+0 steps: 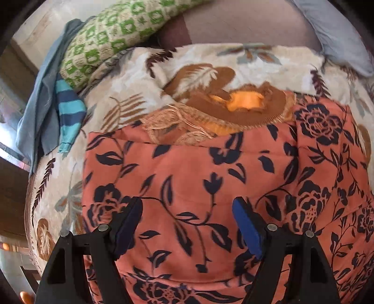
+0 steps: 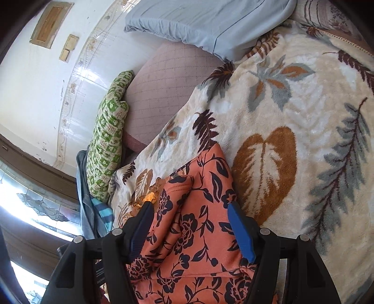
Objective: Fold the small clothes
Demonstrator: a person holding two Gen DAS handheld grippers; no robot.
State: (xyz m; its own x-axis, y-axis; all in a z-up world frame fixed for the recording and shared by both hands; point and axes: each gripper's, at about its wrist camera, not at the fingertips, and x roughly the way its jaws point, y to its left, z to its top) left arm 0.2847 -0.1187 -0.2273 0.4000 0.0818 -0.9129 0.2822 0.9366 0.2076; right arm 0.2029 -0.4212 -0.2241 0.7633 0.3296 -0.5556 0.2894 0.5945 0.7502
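An orange garment with dark blue flowers lies spread on a leaf-patterned cream blanket. My left gripper hovers close over it, pointing steeply down, jaws open and wide apart with only flat fabric below them. In the right wrist view the same garment shows a folded-over edge running up between my right gripper's fingers. Those jaws are open and the blue pads stand clear of the cloth. A brown and orange piece of clothing lies bunched just beyond the garment's far edge.
A green-patterned pillow and a teal striped cloth sit at the bed's left edge. A pale blue pillow lies at the head, on a mauve quilted mattress. Blanket spreads to the right. A white wall rises at left.
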